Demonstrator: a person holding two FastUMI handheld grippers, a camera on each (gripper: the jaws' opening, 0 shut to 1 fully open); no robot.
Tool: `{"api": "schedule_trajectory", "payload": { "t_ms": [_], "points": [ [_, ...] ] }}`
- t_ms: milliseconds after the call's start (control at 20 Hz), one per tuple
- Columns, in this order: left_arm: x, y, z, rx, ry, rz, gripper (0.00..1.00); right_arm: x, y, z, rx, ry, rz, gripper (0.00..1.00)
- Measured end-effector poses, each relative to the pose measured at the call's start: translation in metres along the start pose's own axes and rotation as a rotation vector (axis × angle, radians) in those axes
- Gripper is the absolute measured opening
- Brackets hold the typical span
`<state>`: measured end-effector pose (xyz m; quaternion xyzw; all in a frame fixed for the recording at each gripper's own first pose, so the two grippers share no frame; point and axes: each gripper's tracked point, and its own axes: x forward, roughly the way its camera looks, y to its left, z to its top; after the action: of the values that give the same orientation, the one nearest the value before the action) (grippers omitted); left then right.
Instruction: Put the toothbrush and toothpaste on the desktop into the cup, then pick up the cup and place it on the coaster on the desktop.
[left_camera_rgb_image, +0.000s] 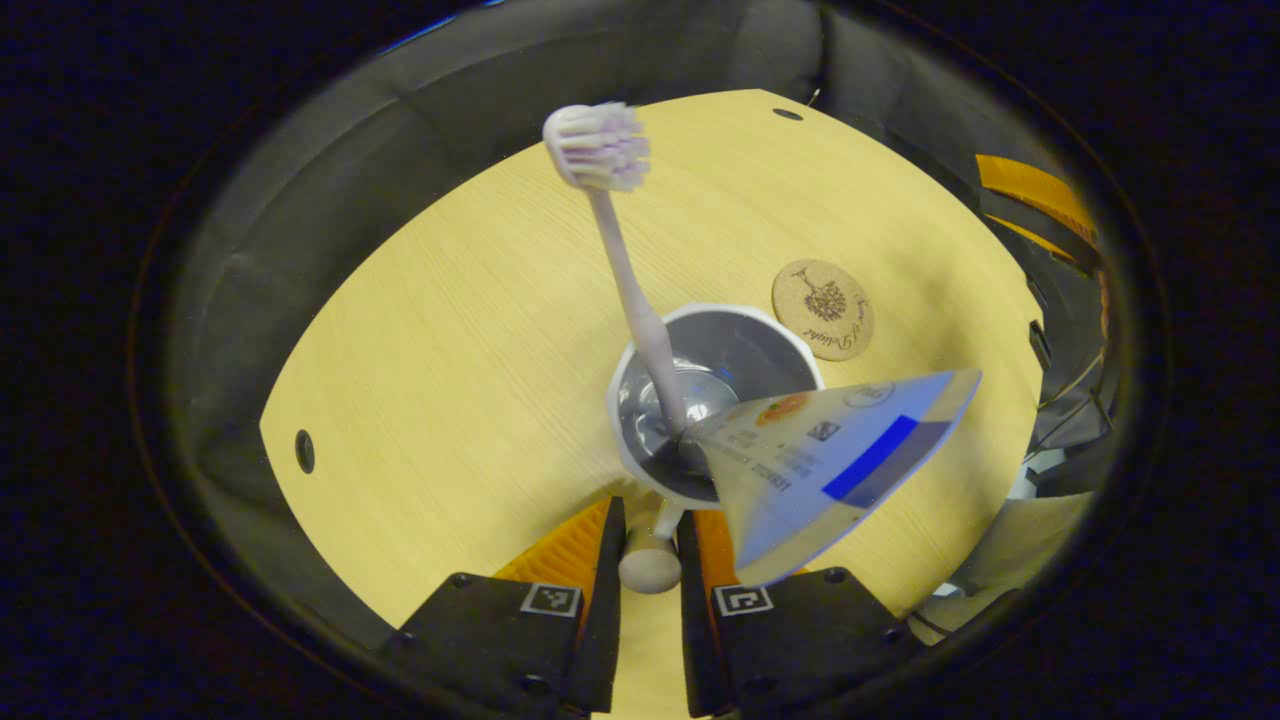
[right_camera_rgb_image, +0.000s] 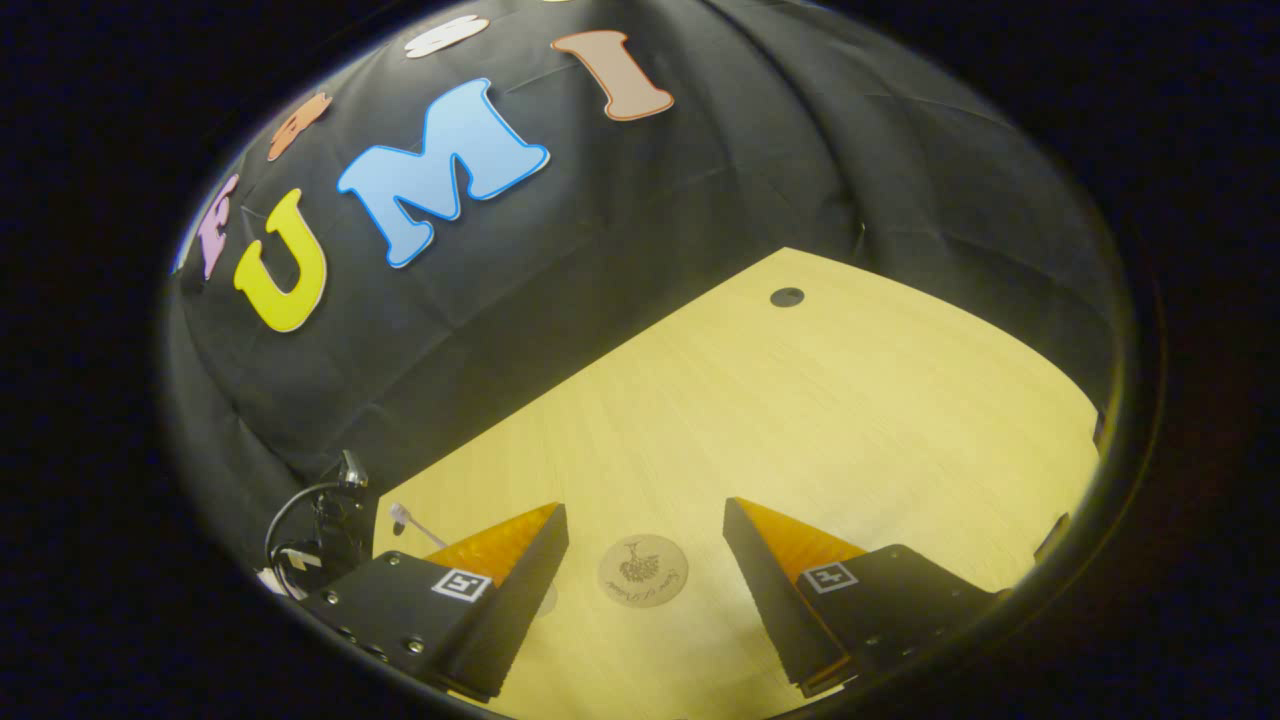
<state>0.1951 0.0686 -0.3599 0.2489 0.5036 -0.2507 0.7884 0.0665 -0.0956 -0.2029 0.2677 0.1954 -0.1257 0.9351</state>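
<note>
On the wooden desktop (right_camera_rgb_image: 800, 400), left gripper (left_camera_rgb_image: 650, 545) clamps the cup (left_camera_rgb_image: 715, 400) handle; right gripper (right_camera_rgb_image: 645, 540) gapes.

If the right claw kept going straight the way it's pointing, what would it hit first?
Probably the coaster lying on the desktop, seen between the open right claw's fingers; depth is hard to judge.

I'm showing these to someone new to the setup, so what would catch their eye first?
In the left gripper view, the toothbrush stands out, rising bristles-up from the white cup mid-desktop, with the toothpaste tube leaning out beside it. The left gripper is closed on the cup's handle at the bottom, and the round cork coaster lies bare just beyond the cup. In the right gripper view, the right gripper hangs open above that coaster.
</note>
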Motion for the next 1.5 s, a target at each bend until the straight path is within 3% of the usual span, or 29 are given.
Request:
{"api": "schedule_trajectory", "payload": {
  "t_ms": [50,200,250,400,500,550,600,1500],
  "points": [
    [0.000,-0.001,0.003,-0.005,-0.006,0.003,0.29,0.002,-0.001,-0.001,0.002,0.006,-0.001,0.97],
    [-0.005,-0.004,0.006,-0.021,-0.021,0.006,0.31,0.004,-0.007,-0.001,0.012,0.013,-0.005,0.97],
    [-0.004,-0.003,0.005,-0.028,-0.027,0.014,0.25,0.005,-0.009,-0.001,0.017,0.013,-0.006,0.97],
    [-0.003,-0.003,0.008,-0.041,-0.037,0.024,0.30,0.004,-0.015,0.002,0.024,0.010,-0.014,0.97],
    [-0.005,-0.009,0.013,-0.035,-0.047,0.024,0.25,0.004,-0.019,0.003,0.030,0.013,-0.016,0.97],
    [-0.007,-0.012,0.016,-0.033,-0.054,0.023,0.30,0.004,-0.020,0.003,0.033,0.014,-0.016,0.97],
    [-0.009,-0.015,0.021,-0.026,-0.064,0.023,0.25,0.005,-0.021,0.004,0.036,0.014,-0.017,0.97],
    [0.013,-0.099,0.090,0.072,-0.086,-0.027,0.25,-0.003,-0.074,0.019,0.091,0.024,-0.054,0.97]
  ]
}}
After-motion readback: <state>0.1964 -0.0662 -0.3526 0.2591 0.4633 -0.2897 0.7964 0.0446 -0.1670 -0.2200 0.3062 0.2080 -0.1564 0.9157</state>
